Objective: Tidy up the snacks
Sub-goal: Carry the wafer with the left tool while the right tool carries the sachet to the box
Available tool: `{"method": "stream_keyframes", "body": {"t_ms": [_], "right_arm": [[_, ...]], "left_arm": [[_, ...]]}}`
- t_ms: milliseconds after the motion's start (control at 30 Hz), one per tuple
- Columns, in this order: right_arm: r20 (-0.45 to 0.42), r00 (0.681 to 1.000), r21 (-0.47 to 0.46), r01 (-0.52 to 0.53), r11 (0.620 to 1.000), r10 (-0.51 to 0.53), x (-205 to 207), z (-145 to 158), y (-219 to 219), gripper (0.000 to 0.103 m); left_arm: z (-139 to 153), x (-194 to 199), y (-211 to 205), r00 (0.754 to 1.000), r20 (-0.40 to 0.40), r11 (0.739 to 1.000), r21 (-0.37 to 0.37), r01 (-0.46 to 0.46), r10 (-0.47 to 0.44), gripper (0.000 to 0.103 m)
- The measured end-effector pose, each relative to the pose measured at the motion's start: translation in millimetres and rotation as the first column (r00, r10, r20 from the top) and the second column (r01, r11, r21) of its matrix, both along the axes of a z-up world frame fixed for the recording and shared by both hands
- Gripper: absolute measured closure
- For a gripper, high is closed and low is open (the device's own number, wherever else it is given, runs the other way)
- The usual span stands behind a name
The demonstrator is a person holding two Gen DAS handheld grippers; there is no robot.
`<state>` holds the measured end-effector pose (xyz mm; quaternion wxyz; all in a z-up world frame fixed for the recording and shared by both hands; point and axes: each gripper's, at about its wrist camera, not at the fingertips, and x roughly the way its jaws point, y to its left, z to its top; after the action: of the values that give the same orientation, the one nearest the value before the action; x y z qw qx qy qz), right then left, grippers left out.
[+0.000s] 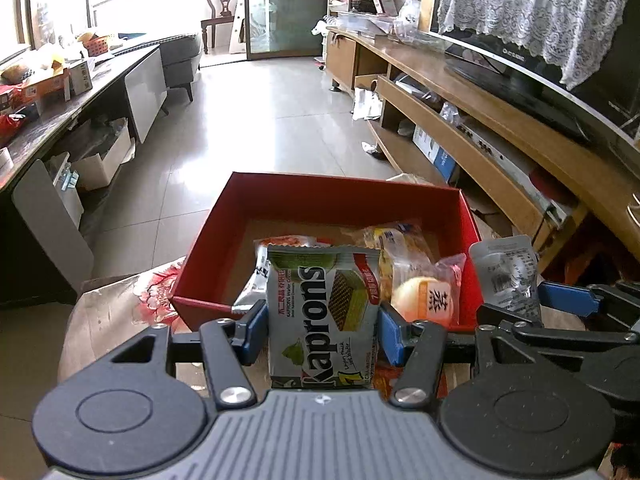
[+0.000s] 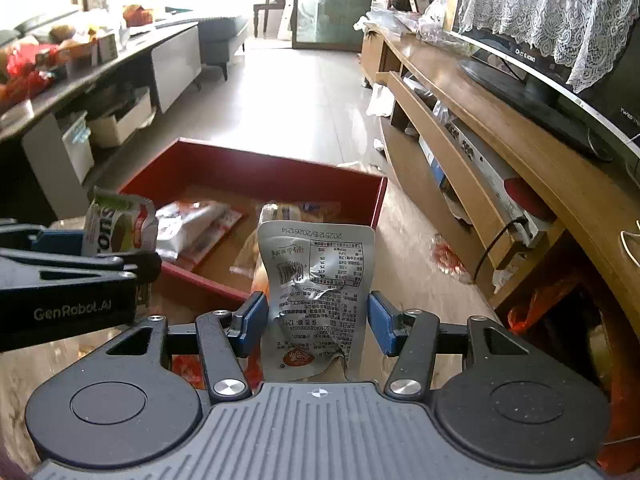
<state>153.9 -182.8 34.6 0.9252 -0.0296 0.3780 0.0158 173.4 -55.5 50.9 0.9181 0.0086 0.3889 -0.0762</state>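
Observation:
My left gripper (image 1: 320, 326) is shut on a green and silver Kaprons wafer packet (image 1: 324, 312), held upright in front of the red box (image 1: 208, 248). My right gripper (image 2: 318, 320) is shut on a crinkled silver pouch (image 2: 316, 292) with its printed back facing me. The red box (image 2: 248, 170) holds a white and red packet (image 2: 192, 232), a yellow bread bag (image 1: 404, 244) and a round yellow bun in clear wrap (image 1: 424, 300). In the right wrist view the left gripper (image 2: 120, 248) shows at the left with the wafer packet (image 2: 120, 228). The silver pouch (image 1: 508, 272) appears at the right of the left wrist view.
The box rests on a low surface covered with a floral cloth (image 1: 120, 312). A wooden TV cabinet (image 1: 480, 120) with a television (image 1: 540, 60) runs along the right. A dark table (image 1: 60, 112) loaded with goods lines the left. Tiled floor (image 1: 260, 120) lies beyond the box.

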Motion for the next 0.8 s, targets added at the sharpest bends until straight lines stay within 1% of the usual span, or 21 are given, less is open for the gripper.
{"method": "stream_keyframes", "body": {"t_ms": [100, 333, 467, 600, 800], "right_arm": [[-0.002, 1.0, 0.015, 0.004, 1.0, -0.004, 7.4, -0.3, -1.3, 0.041], [0.002, 1.0, -0.001, -0.001, 1.0, 0.001, 29.3, -5.4, 7.2, 0.041], [0.009, 1.0, 0.006, -0.002, 1.0, 0.001, 43.4, -6.0, 10.4, 0.041], [0.006, 1.0, -0.011, -0.004, 1.0, 0.004, 55.8, -11.1, 15.5, 0.041], [-0.012, 1.0, -0.008, -0.004, 1.0, 0.004, 69.7, -20.3, 16.6, 0.041]], "left_arm": [[0.1, 7.0, 1.0, 1.0, 0.004, 1.0, 0.002, -0.011, 0.011, 0.045], [-5.8, 27.8, 1.9, 0.999, 0.002, 0.999, 0.007, -0.048, 0.048, 0.045], [-8.6, 42.8, 2.1, 0.998, 0.006, 0.998, 0.009, -0.06, 0.06, 0.045], [-13.9, 56.8, 1.7, 0.997, 0.003, 0.997, 0.026, -0.078, 0.078, 0.045], [-21.7, 70.6, 2.2, 0.996, -0.005, 0.995, 0.042, -0.091, 0.091, 0.045]]}}
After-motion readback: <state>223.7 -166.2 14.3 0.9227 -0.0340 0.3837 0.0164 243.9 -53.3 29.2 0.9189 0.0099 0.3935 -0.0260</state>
